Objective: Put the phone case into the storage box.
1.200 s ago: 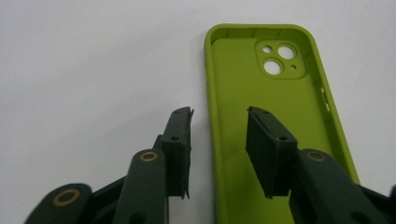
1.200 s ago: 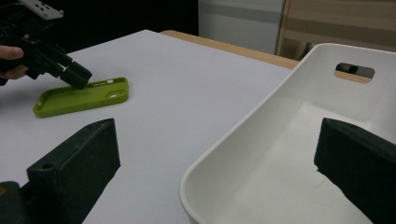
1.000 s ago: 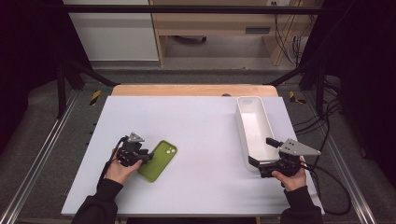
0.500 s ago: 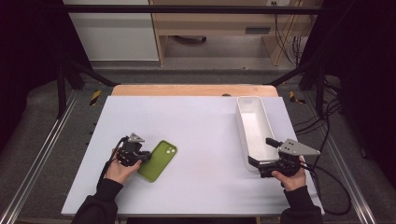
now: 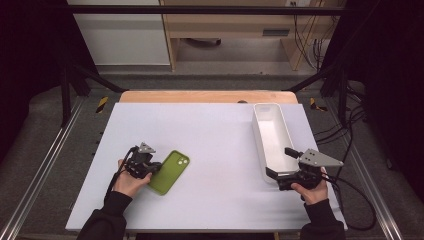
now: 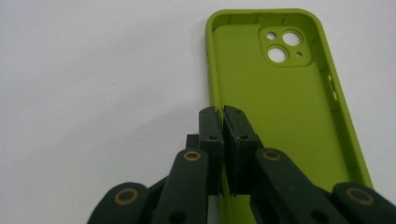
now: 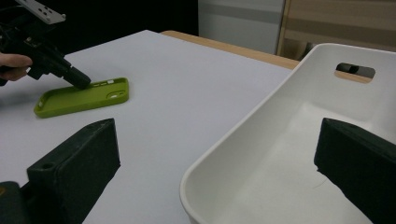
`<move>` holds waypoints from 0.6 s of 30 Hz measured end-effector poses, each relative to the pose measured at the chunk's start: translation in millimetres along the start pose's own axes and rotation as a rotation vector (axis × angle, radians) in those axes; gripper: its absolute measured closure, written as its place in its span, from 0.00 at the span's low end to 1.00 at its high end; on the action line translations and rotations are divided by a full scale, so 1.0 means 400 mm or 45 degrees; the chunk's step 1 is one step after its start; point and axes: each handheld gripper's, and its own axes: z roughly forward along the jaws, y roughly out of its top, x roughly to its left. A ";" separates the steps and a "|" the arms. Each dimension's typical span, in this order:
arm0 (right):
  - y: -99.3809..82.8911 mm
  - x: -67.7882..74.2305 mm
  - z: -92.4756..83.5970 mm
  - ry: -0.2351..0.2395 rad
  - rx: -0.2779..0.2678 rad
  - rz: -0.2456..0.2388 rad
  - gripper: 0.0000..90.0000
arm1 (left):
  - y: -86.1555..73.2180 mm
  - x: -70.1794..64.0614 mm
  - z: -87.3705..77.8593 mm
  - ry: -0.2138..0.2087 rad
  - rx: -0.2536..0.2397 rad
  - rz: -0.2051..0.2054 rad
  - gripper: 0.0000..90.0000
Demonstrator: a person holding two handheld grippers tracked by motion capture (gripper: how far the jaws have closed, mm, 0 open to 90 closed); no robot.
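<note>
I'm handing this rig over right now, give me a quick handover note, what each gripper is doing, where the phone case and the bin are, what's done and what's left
Left gripper: jaws shut on the near side wall of the green phone case, which lies flat on the table, open side up.
Right gripper: jaws wide open, at the near end of the white bin, one jaw outside its rim, one over its inside; not closed on it.
Bin: at the right of the table, nothing in it.
Done: case gripped.
Left, by my guess: steady the bin, lift the case, carry it across and drop it in.
</note>
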 end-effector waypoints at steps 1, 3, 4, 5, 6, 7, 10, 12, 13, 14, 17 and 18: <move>0.000 0.000 0.000 0.001 0.000 0.000 0.01 | 0.000 0.000 0.000 0.001 -0.001 -0.001 0.97; 0.000 0.000 0.000 0.001 -0.001 0.000 0.01 | -0.001 0.000 0.000 0.000 -0.002 -0.005 0.97; 0.000 0.000 0.000 0.001 -0.001 0.001 0.01 | -0.001 0.000 0.000 0.001 -0.006 -0.005 0.97; 0.000 0.000 0.000 0.001 -0.001 0.000 0.01 | -0.001 0.001 0.000 0.003 -0.008 -0.005 0.97; 0.000 0.000 0.000 -0.001 0.000 0.000 0.01 | -0.001 0.001 0.000 0.004 -0.008 -0.001 0.97; 0.000 0.000 0.000 -0.001 0.000 0.000 0.01 | -0.001 0.001 0.000 0.004 -0.008 -0.001 0.98; 0.000 0.000 0.001 0.002 -0.001 0.001 0.01 | -0.002 0.000 0.000 0.006 -0.009 0.009 0.98; 0.000 0.000 0.000 0.001 0.000 0.000 0.01 | -0.002 0.000 0.001 0.003 -0.019 0.007 0.98; 0.000 0.000 0.000 0.001 -0.001 -0.001 0.01 | -0.002 0.000 0.000 0.002 -0.019 0.008 0.98; 0.000 0.000 0.000 0.001 -0.001 0.000 0.01 | -0.002 0.001 -0.001 0.001 -0.019 0.010 0.98; 0.000 0.000 0.000 0.001 -0.001 -0.002 0.01 | -0.002 0.002 -0.004 0.001 -0.030 0.011 0.98; 0.000 0.000 0.000 0.001 -0.001 -0.001 0.01 | -0.001 0.003 -0.006 -0.003 -0.032 0.008 0.98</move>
